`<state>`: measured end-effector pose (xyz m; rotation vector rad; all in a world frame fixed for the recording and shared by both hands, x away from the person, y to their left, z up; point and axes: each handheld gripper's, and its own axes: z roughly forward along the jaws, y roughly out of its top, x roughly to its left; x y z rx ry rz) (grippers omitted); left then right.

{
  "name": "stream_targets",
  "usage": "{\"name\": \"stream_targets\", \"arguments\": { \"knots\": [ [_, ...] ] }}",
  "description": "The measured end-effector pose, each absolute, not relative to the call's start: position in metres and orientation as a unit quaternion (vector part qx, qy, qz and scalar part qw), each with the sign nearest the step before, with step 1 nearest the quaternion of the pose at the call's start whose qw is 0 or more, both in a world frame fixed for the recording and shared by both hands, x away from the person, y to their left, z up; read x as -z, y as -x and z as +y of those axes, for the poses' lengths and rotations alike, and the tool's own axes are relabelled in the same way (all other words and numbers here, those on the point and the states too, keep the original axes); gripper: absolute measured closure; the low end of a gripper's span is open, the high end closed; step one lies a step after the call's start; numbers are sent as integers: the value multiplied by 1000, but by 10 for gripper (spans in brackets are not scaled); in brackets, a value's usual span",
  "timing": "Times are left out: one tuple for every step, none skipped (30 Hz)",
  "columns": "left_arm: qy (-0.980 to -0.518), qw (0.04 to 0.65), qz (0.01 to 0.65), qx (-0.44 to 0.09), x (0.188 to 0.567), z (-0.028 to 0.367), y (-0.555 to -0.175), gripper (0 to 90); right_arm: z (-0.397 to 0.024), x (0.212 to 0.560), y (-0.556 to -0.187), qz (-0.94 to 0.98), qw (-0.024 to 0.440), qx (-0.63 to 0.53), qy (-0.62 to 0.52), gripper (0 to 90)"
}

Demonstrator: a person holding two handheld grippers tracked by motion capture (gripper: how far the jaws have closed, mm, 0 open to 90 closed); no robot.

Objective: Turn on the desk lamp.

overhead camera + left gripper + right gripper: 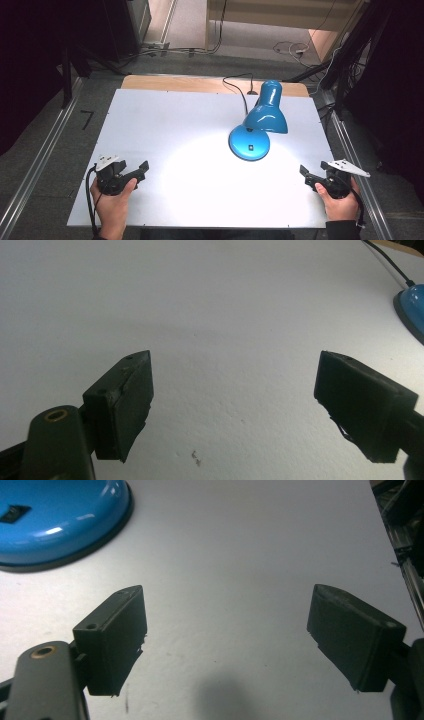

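I held my left gripper (145, 166) low over the near left part of the white table (165, 125), its jaws spread wide with nothing between them, and my right gripper (303, 171) sat the same way at the near right edge, jaws wide and empty too. I judged that both were parked out at the sides so the middle of the table lay free and either hand could go in toward the lamp (257, 127) without crossing the other. The lamp stood farther off, right of centre and well apart from both grippers, nearer my right one. Its round blue base (55, 520) lay flat on the table with a small dark switch (250, 147) on top, facing up where a jaw tip could press it. From the base the lamp's long line ran up and away from me, toward the far edge and a little to the right, and the shade (266, 120) tipped down and toward me, so its mouth faced the table; a bright pool of light lay on the surface before it. The black cord (240, 92) trailed from behind the lamp to the far edge, out of the way of any reach from my side.
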<state>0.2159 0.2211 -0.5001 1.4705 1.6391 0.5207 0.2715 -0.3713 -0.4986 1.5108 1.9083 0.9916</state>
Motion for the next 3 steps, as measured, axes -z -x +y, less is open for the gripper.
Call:
{"name": "stream_targets", "arguments": {
  "knots": [
    [-589,425,655,-208,500,221,-216,166,-371,502,-274,706,253,-354,-559,144],
    [-589,425,655,-208,500,221,-216,166,-371,505,-276,709,249,-345,-562,138],
    [-590,425,654,-208,500,221,-216,166,-370,507,-278,713,247,-338,-562,138]
  ]
}}
